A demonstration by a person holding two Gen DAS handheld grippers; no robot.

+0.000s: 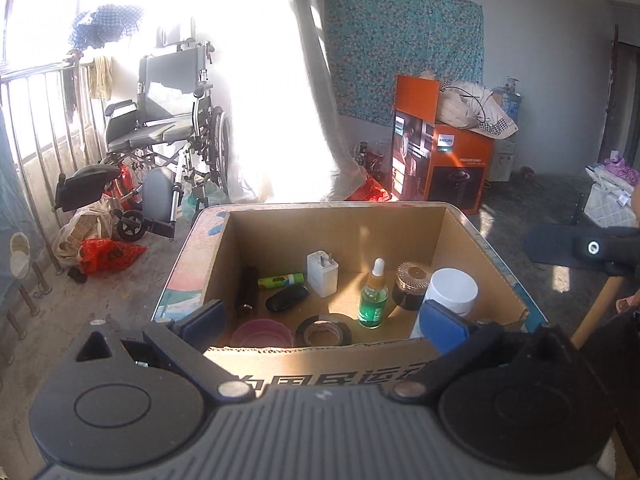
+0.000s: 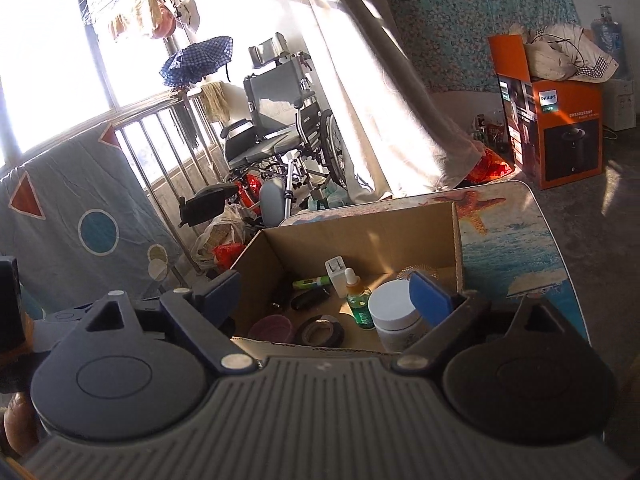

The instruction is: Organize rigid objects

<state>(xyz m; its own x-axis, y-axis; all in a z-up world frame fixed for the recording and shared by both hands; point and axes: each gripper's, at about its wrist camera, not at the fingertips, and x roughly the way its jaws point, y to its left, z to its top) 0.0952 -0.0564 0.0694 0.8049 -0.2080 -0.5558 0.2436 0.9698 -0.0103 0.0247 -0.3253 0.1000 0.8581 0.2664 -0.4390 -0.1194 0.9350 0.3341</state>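
Cardboard box point(image 1: 472, 240) of objects beneath both seemingly empty tools point(image 1: 324, 320).

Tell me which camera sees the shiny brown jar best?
The left wrist view: the brown jar shows its ribbed lid and dark body, beside the white tub. In the right wrist view only a sliver of its lid peeks out.

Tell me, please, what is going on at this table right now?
A person holds two grippers above a cardboard box on a table. Both the left gripper and the right gripper are open and empty. Inside the box are a white jar, a green dropper bottle, a charger and tape.
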